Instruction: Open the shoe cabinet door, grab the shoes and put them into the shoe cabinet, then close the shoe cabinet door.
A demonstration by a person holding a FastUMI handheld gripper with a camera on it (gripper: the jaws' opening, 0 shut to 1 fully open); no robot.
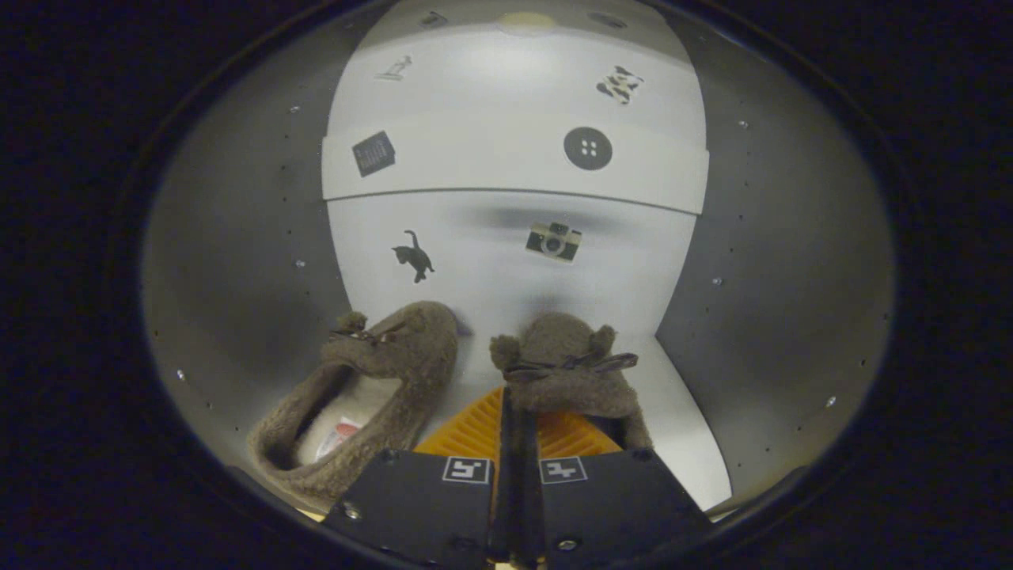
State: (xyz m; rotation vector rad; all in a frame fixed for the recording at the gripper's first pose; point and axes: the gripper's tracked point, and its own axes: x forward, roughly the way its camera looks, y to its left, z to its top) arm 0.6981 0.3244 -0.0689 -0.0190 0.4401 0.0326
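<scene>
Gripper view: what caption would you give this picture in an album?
Gripper shut on the second furry slipper, setting it beside the first slipper inside the shoe cabinet.

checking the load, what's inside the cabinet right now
Two brown fuzzy slippers: the left slipper sits on the cabinet floor with its white lining showing; the right slipper is pinched in the gripper. Its heel is hidden behind the fingers.

Two fuzzy slippers: left slipper (372, 380), right slipper (566, 368). Six stickers on cabinet back wall (506, 269). One tongs (518, 427), fingers pinching right slipper.
</scene>
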